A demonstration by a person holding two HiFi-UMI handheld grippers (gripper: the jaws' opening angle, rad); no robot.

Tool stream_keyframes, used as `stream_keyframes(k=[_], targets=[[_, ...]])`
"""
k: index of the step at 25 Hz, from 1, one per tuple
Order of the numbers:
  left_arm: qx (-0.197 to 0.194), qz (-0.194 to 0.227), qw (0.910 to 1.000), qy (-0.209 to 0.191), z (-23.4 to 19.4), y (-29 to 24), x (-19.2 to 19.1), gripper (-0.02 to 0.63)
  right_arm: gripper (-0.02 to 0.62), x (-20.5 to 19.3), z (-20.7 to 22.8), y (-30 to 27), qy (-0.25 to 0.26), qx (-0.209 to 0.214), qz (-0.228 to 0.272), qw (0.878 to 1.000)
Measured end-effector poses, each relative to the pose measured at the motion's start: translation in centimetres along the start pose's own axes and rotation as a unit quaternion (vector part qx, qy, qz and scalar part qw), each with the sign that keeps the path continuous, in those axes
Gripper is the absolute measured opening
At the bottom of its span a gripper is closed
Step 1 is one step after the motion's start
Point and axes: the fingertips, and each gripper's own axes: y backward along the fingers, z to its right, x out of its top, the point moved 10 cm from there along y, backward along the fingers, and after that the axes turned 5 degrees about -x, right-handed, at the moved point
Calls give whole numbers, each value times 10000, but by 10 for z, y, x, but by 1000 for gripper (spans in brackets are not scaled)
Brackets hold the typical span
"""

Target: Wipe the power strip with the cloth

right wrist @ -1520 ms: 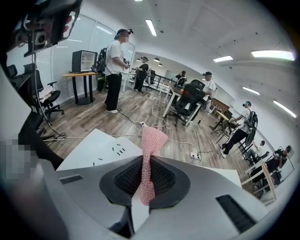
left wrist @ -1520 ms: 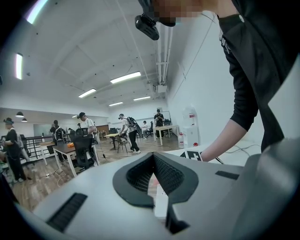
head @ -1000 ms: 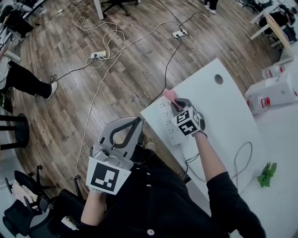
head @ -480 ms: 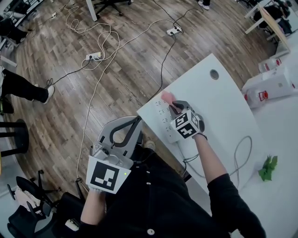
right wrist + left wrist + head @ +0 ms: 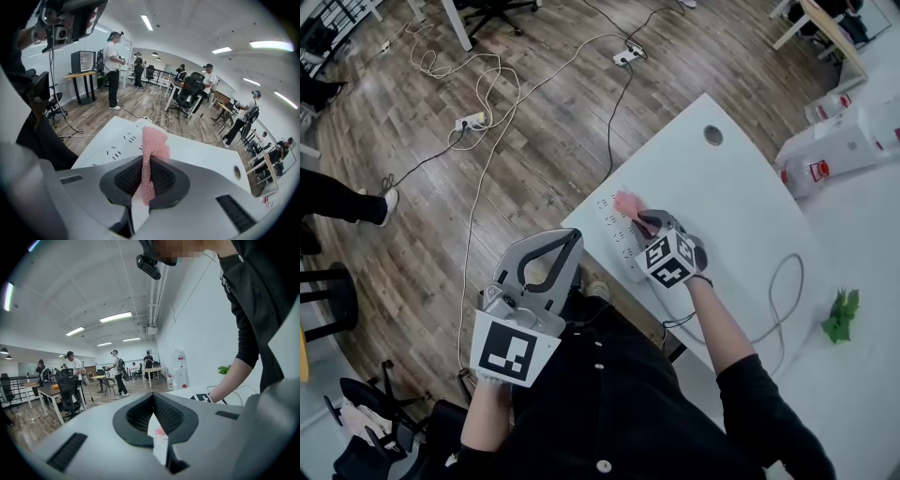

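Cloth [image 5: 627, 203] pinched in right claw [image 5: 642, 221], on power strip [image 5: 619, 239], strip's near end hidden | left claw [image 5: 570, 240] closed, empty

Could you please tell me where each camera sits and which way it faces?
Head view: on the person's head, looking steeply down at floor and white table; shows the torso, left gripper and right gripper.
Left gripper view: on the left gripper, facing across the office toward the table; shows its shut jaws, the right arm, torso.
Right gripper view: on the right gripper, looking along jaws clamped on the pink cloth toward the power strip.
Shared: all three show the cloth and power strip.
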Motion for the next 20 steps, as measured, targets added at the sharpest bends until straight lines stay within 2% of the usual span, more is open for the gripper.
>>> stream_keyframes(k=[20], targets=[[-608,48,9981,-62,9,-31,8,11,57,-52,-30,50,-387,29,-222,9990]])
